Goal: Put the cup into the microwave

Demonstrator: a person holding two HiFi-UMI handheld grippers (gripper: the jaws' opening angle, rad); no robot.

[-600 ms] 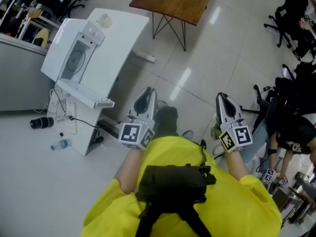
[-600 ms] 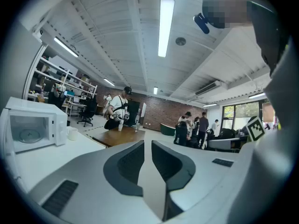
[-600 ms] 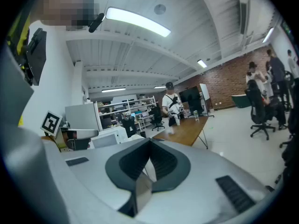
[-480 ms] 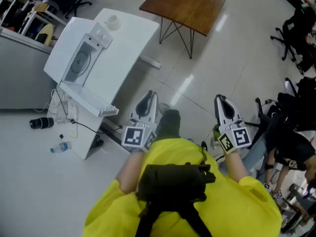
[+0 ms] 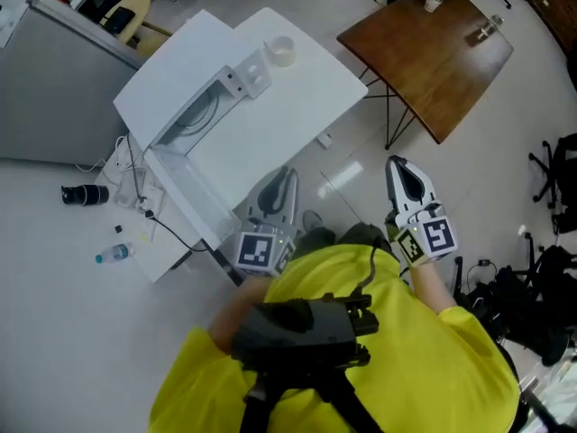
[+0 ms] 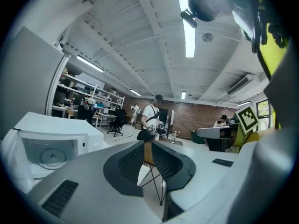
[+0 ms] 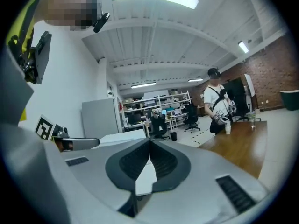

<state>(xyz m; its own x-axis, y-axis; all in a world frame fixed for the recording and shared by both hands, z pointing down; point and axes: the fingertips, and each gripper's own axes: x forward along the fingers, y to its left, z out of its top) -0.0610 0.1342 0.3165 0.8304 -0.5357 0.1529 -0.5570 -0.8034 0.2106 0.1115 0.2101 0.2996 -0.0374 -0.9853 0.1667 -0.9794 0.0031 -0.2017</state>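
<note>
A pale cup (image 5: pixel 281 50) stands on a white table (image 5: pixel 297 115), toward its far end. To its left is the white microwave (image 5: pixel 194 106) with its door (image 5: pixel 180 197) hanging open. My left gripper (image 5: pixel 283 177) is shut and empty, held low by the table's near edge. My right gripper (image 5: pixel 396 164) is also shut and empty, over the floor right of the table. The left gripper view has the microwave (image 6: pixel 49 146) at the left, its turntable showing, and the left gripper's (image 6: pixel 148 143) jaws together. In the right gripper view the right gripper's (image 7: pixel 150 141) jaws meet.
A brown wooden table (image 5: pixel 424 57) with a paper cup (image 5: pixel 435 3) stands at the far right. A bottle (image 5: pixel 115 254), a black object (image 5: pixel 84 193) and cables lie on the floor at the left. Office chairs (image 5: pixel 550 170) crowd the right. A person (image 7: pixel 217 101) stands far off.
The head view has swung: the white table and microwave now sit nearer the middle and closer. Both grippers have come forward toward the table, still shut.
</note>
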